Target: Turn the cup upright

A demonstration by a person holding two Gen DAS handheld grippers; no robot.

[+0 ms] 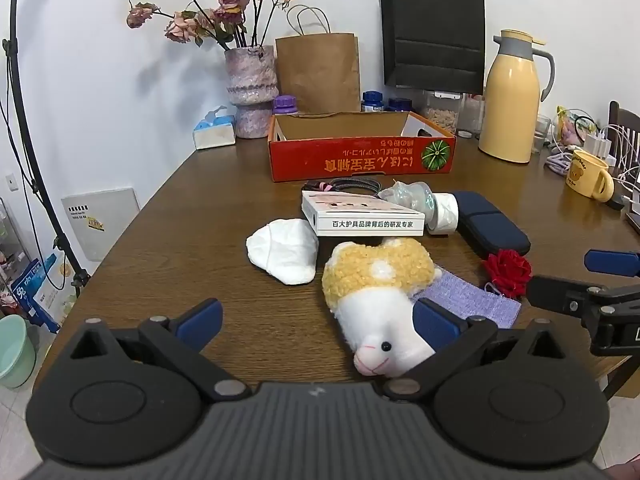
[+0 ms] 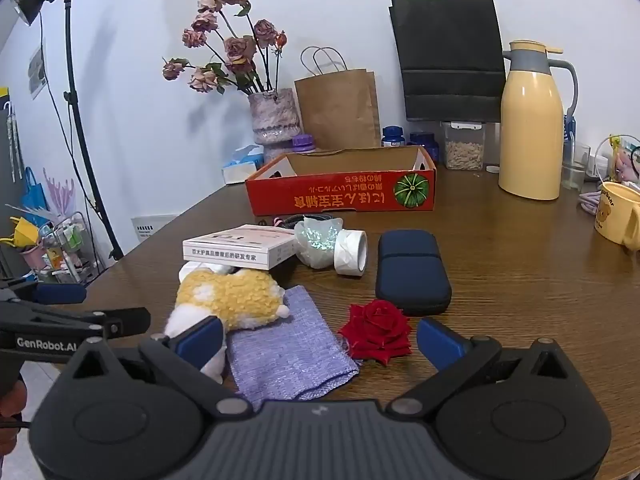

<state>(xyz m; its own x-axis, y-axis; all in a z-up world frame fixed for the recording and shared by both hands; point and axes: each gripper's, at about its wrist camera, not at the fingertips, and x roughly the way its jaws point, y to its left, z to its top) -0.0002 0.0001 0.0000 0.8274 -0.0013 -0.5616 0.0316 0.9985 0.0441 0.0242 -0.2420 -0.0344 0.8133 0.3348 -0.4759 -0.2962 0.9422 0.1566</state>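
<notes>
Task status: not started. No cup has been gripped or turned.

1. The left tongs [image 1: 318, 320] stand fully apart and hold nothing. A plush toy [image 1: 376, 296] lies between the 2 fingers, but the pads do not press on it.
2. The right tongs [image 2: 320, 340] are also fully apart and empty. They hang over a purple cloth [image 2: 288, 344] and a red rose [image 2: 376, 332], touching neither.
3. 2 candidates for the cup are in view. A yellow mug [image 2: 618, 216] stands at the far right edge of the tabletop [image 2: 520, 280], well apart from both tongs. It appears to rest mouth up, slightly tilted in the fisheye view. A crumpled clear plastic piece [image 2: 318, 242] lies on its side between a white box [image 2: 236, 246] and a roll of tape [image 2: 352, 252]. Whether it is a cup cannot be told.
4. Remaining steps, as judged: settle which cup is meant, reach it, grip it, turn it mouth up, set it down and release.
</notes>
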